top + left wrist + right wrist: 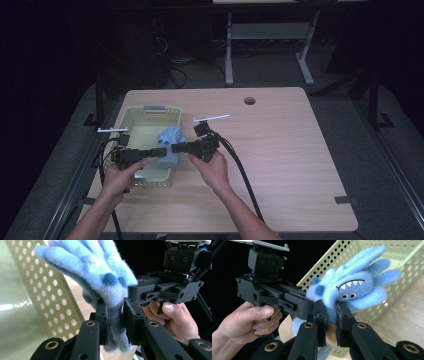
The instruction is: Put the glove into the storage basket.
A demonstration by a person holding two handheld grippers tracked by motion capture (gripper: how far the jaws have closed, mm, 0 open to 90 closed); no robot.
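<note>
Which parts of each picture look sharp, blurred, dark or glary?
High view: table evenly lit, surroundings dark. Left gripper view: blue glove fuzz sharp, green basket wall soft with a glare streak. Right gripper view: glove's shark face sharp, background black.

High view overhead, gripper views close, facing

Fuzzy blue fleece glove [352,290], perforated matt green basket [50,305], wood-grain table [280,150].

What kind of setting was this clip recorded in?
Probably a lab or recording workspace: a plain wooden table in a dark room, a second desk frame behind with floor cables, and cabled handheld grippers.
</note>
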